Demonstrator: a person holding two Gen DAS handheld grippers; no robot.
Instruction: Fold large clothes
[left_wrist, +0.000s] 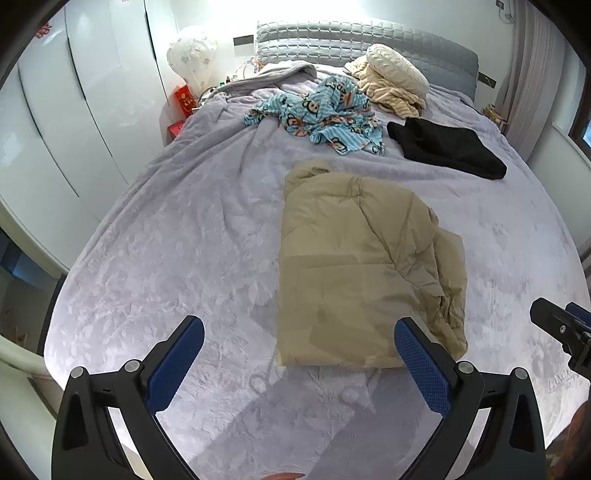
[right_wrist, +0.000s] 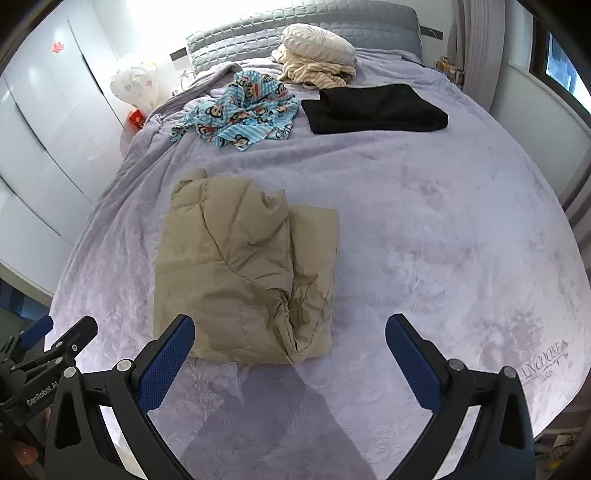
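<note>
across the middle of both frames lies the beige padded jacket (left_wrist: 354, 266) (right_wrist: 247, 277), folded into a rough rectangle on the lilac bedspread (left_wrist: 166, 258) (right_wrist: 443, 240), its layered edge on the right side and a rounded bulge at its far end. at the bottom of the left wrist view my left gripper (left_wrist: 299, 358) has its blue-padded fingers (left_wrist: 177, 362) wide apart, holding nothing; the right-hand finger overlaps the jacket's near right corner in the frame, though i cannot tell if it touches. at the bottom of the right wrist view my right gripper (right_wrist: 290, 354) is likewise spread and empty, its left finger overlapping the jacket's near edge, the right one over bare bedspread. each gripper shows at the lower edge of the other's view. further up the bed, in the upper middle, sits a crumpled light-blue monkey-print garment (left_wrist: 325, 114) (right_wrist: 240, 114), with a folded black garment (left_wrist: 447, 146) (right_wrist: 373, 109) to its right. behind them a cream pile topped by a round cushion (left_wrist: 395, 70) (right_wrist: 317, 42) rests near the grey quilted headboard (left_wrist: 332, 37) (right_wrist: 240, 40). white wardrobe doors (left_wrist: 74, 110) (right_wrist: 48, 122) fill the left.
</note>
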